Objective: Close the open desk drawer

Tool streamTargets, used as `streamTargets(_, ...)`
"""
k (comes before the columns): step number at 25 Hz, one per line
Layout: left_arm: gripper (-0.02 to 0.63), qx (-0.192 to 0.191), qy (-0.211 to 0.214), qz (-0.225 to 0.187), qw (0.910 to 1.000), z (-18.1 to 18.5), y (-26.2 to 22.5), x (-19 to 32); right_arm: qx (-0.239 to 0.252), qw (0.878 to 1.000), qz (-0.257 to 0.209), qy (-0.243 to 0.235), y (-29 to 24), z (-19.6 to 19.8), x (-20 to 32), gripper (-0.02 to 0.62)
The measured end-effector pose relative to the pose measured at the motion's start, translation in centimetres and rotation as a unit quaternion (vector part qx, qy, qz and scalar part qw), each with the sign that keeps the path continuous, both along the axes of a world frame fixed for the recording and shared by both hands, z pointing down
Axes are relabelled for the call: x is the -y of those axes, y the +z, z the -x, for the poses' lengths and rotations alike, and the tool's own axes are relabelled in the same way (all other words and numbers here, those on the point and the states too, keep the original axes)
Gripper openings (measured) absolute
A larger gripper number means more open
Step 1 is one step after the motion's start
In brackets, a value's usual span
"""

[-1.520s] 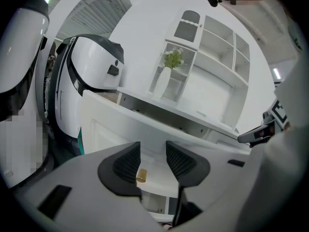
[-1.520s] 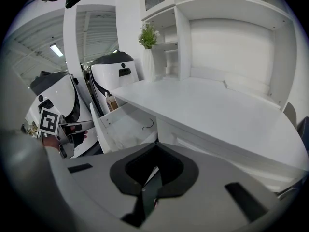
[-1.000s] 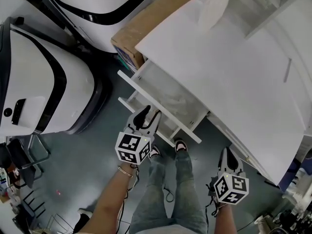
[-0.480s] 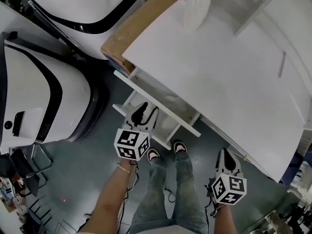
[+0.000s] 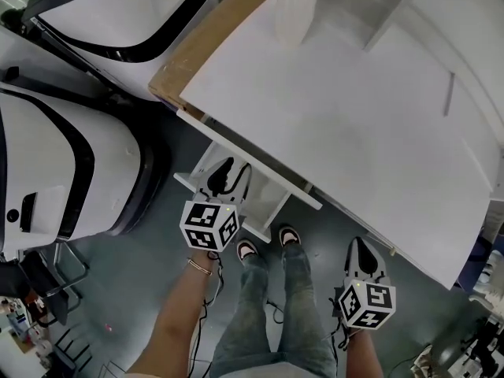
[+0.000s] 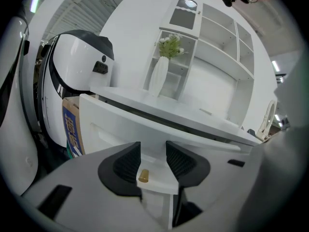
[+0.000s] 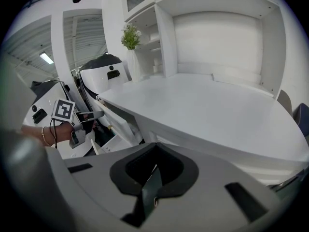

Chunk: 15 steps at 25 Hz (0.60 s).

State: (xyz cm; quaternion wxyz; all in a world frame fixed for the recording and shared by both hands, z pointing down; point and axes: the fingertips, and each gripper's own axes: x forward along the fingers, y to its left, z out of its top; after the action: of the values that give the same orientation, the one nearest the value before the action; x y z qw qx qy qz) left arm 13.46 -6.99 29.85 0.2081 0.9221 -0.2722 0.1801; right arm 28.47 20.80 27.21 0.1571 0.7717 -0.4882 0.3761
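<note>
Room: a white bench (image 5: 339, 109) is seen from above, with a vase (image 5: 295, 10) at its back, a box (image 5: 205, 42) at its end and big white machines (image 5: 55, 172) to the left.
Drawer: the drawer (image 5: 250, 161) is found under the bench's near edge, almost home; only a dark slit is left above its front.
Left gripper: the left gripper (image 5: 235, 172) is held at the drawer front. Its fingers (image 6: 128, 164) are spread wide and nothing is gripped; a white ledge with a brass stub (image 6: 143, 176) is seen between them.
Right gripper: the right gripper (image 5: 365, 250) is kept well apart at the person's side, fingers pressed together, empty.
Risk: the push could be stopped short and the slit left open. The spread fingers could also slide off the front and catch on the ledge below.
Change: a second ago the drawer stood well out with its inside showing. Now the inside is covered, and the left gripper has been carried in after it. The right gripper is unchanged.
</note>
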Motion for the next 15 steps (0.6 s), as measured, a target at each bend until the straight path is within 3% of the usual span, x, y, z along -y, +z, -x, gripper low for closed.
streamTargets(15,0.164,-0.006,-0.013,-0.004,0.9999,-2.5,0.1,1.3,0.009,1.000,0.004,0.003,0.6,-0.5,-0.8,0.008)
